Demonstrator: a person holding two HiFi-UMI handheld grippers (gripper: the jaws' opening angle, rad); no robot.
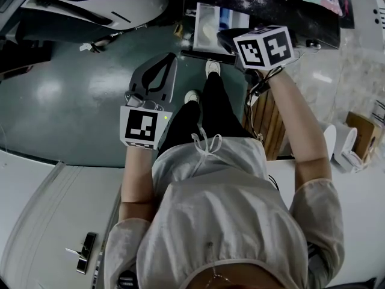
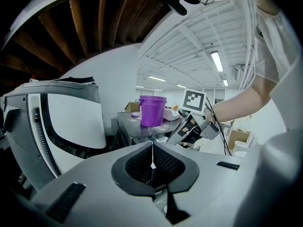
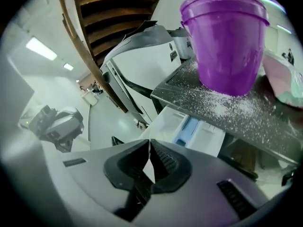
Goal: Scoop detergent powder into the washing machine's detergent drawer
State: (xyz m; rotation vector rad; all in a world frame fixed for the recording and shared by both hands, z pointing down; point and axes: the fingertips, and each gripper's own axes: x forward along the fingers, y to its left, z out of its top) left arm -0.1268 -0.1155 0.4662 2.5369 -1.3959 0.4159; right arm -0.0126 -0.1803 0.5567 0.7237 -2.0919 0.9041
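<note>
Both grippers shut and empty at the open detergent drawer.
Left gripper [image 2: 152,150]: jaws pressed together, nothing between them, held over the grey floor [image 1: 72,95]. Detergent drawer [image 1: 212,24]: pulled out, white with a blue compartment, below the grey top [image 3: 187,82]. Right gripper [image 3: 148,148]: jaws closed on nothing, near the drawer. Purple tub [image 3: 228,46]: upright on the grey top, white powder [image 3: 227,105] scattered round its base.

Pale short-sleeved top [image 1: 222,215], black trousers [image 1: 207,113], white shoes [image 1: 212,67]; grey left gripper [image 2: 152,150] and right gripper [image 3: 149,148] with black-and-white marker cubes [image 1: 146,127].
</note>
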